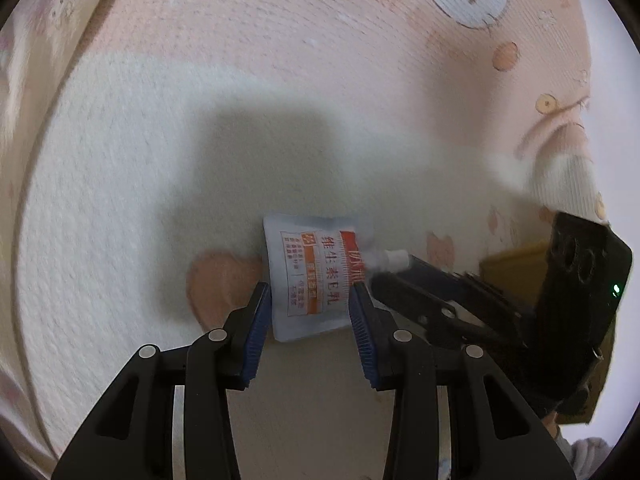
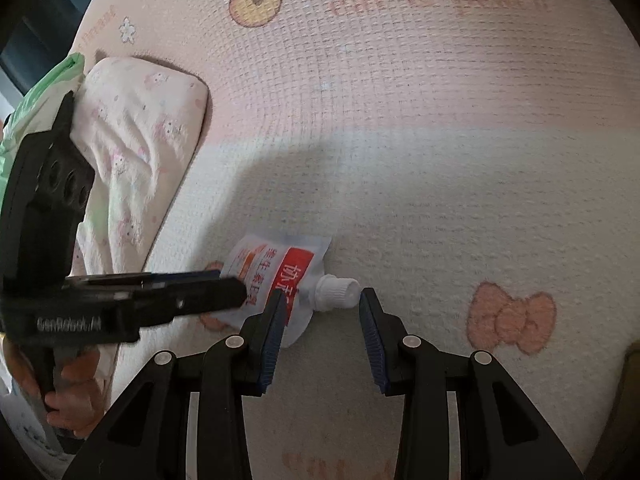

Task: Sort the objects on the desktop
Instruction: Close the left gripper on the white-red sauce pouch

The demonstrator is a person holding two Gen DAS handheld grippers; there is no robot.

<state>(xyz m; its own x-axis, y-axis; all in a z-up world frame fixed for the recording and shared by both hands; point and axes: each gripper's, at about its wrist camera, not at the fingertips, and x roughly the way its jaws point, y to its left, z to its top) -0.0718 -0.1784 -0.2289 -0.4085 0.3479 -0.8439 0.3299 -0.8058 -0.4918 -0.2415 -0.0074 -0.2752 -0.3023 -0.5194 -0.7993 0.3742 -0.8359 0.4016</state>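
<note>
Glossy plastic pouch [image 1: 310, 280]; rough woven cloth mat [image 1: 160, 160]; ribbed cap [image 2: 335, 291]

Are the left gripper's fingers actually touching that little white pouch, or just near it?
Touching. In the left wrist view the left gripper has both blue finger pads pressed against the sides of the pouch, with no gap visible on either edge.
</note>
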